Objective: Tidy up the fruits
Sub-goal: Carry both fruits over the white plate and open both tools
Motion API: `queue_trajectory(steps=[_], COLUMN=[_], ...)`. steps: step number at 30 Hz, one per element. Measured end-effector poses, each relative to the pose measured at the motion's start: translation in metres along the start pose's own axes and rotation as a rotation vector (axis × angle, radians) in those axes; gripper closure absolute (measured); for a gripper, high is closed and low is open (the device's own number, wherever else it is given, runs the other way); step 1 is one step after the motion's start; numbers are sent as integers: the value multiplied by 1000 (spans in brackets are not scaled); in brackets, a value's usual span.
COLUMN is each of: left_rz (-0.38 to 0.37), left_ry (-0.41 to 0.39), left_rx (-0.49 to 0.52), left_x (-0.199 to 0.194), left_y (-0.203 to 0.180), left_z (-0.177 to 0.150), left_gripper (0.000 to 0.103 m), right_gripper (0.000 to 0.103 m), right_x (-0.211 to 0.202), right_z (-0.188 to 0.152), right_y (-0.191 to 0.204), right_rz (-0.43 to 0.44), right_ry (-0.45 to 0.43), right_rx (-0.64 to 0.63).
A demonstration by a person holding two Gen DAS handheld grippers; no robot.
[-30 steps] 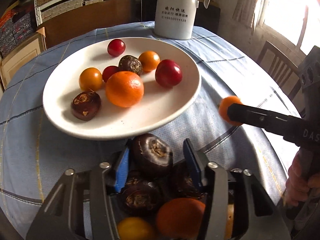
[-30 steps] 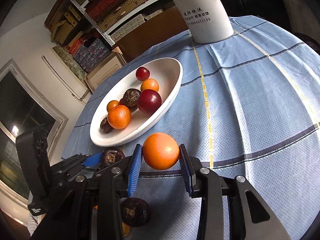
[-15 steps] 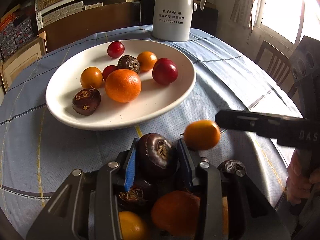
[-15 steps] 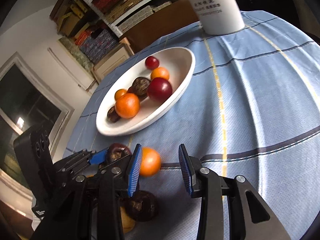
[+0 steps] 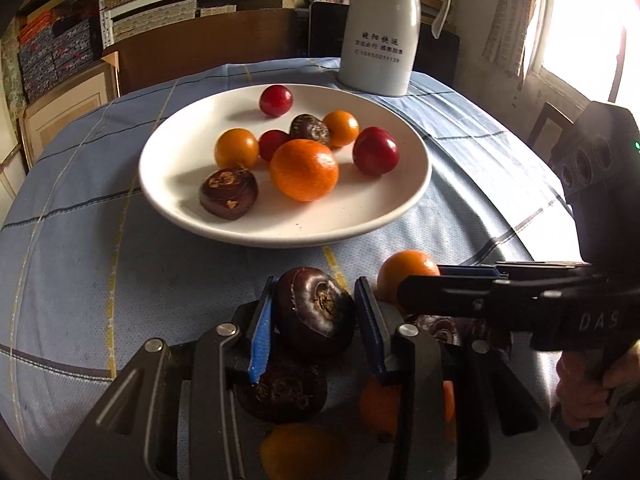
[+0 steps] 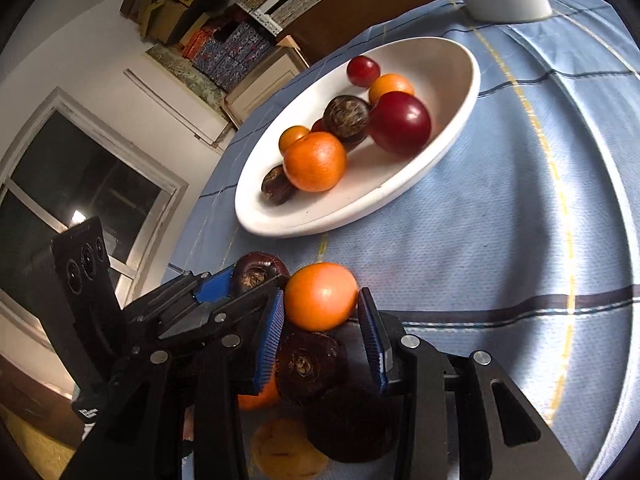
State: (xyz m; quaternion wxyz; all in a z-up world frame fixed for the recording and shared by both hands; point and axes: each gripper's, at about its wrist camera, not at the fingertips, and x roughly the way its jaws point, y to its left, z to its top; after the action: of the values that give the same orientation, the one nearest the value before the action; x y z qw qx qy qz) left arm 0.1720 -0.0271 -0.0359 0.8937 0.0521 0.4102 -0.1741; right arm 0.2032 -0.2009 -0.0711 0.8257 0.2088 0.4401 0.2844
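A dark brown water chestnut [image 5: 316, 312] is clamped between the blue pads of the left gripper [image 5: 316, 316]; its jaws have just been closing, with the chestnut between them. It is held just above the blue checked tablecloth [image 5: 80, 248], in front of the white plate [image 5: 180, 152].

A small orange [image 6: 321, 296] is pinched between the pads of the right gripper [image 6: 322, 320], pads touching both sides. It is held right beside the left gripper's chestnut, also short of the plate rim.

On the plate are seen: a large orange [image 5: 304, 170], two small orange fruits [image 5: 236, 148] [image 5: 341, 128], three red fruits, one at the far side [image 5: 276, 100], one at the right [image 5: 376, 151], one mostly hidden in the middle [image 5: 273, 143], and two water chestnuts [image 5: 228, 194] [image 5: 310, 129].

More loose fruit is seen on the cloth under the grippers: dark chestnuts [image 5: 280, 394] and orange pieces [image 6: 286, 448], partly hidden by the gripper frames; an exact count cannot be told.

A white thermos jug [image 5: 378, 32] stands on the cloth behind the plate. A hand [image 5: 588, 384] is seen on the right gripper's handle.
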Motion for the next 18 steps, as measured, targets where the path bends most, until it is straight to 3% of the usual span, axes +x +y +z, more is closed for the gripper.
queue_trajectory(steps=[9, 14, 18], left_rz=[-18, -43, -3], left_ry=[-12, -100, -121], left_rx=[-15, -25, -39], left_x=[-2, -36, -43], left_y=[2, 4, 18], left_z=[-2, -1, 21], left_gripper=[66, 66, 66], right_gripper=[65, 65, 65], right_x=[-7, -49, -65], right_z=[-3, -2, 21], right_y=[9, 3, 7], right_rz=[-19, 8, 2], right_ry=[-30, -165, -231], right_rx=[-30, -18, -11])
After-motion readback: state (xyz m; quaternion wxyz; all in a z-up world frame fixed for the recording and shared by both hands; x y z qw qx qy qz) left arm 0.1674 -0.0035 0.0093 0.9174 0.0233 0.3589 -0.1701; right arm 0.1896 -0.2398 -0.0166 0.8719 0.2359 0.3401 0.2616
